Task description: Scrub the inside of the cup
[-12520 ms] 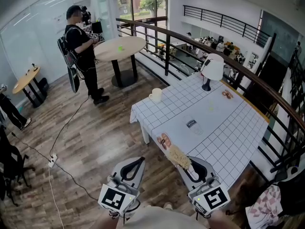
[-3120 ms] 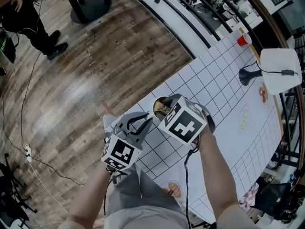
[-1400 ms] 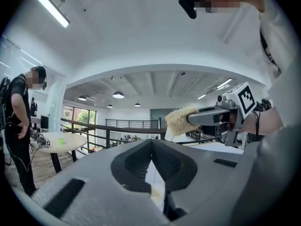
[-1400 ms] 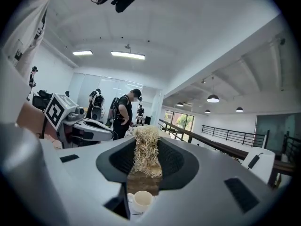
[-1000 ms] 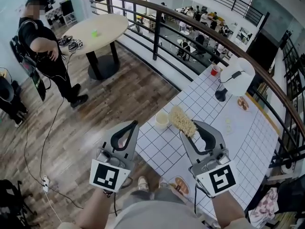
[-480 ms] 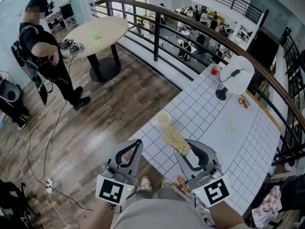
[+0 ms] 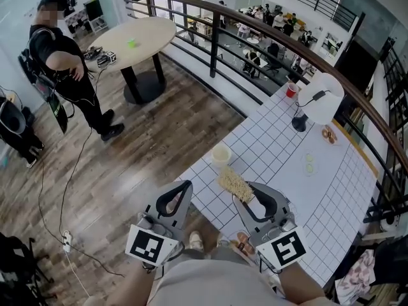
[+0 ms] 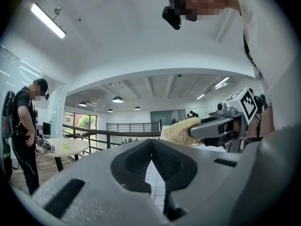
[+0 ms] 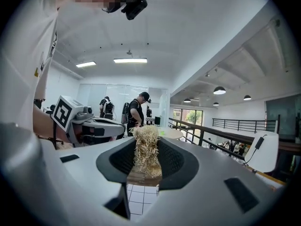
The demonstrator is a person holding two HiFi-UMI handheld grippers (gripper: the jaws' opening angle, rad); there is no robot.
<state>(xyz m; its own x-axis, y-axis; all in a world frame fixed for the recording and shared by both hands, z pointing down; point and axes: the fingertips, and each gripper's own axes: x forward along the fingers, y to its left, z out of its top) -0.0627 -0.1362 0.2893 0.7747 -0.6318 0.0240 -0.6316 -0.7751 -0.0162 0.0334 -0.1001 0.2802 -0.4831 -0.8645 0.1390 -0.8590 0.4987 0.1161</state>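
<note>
A cream cup (image 7: 220, 153) stands upright near the left corner of the white grid-patterned table (image 7: 280, 171). My right gripper (image 7: 243, 195) is shut on a straw-coloured fibre scrubber (image 7: 234, 183), which points up and left toward the cup but stays short of it. In the right gripper view the scrubber (image 9: 146, 149) stands between the jaws of the right gripper (image 9: 146, 146). My left gripper (image 7: 183, 187) hovers off the table's edge over the wooden floor, shut and empty. In the left gripper view its jaws meet at the left gripper (image 8: 151, 143), and the scrubber (image 8: 181, 130) shows at right.
A white desk lamp (image 7: 324, 99) and a red cup (image 7: 292, 89) stand at the table's far end. A dark railing (image 7: 268, 40) runs behind it. A person in black (image 7: 64, 56) stands by a round table (image 7: 137, 38). A cable (image 7: 64, 190) trails across the floor.
Both grippers have drawn back toward my body and lowered. The scrubber has moved down and away from the cup, which stays put on the table.
</note>
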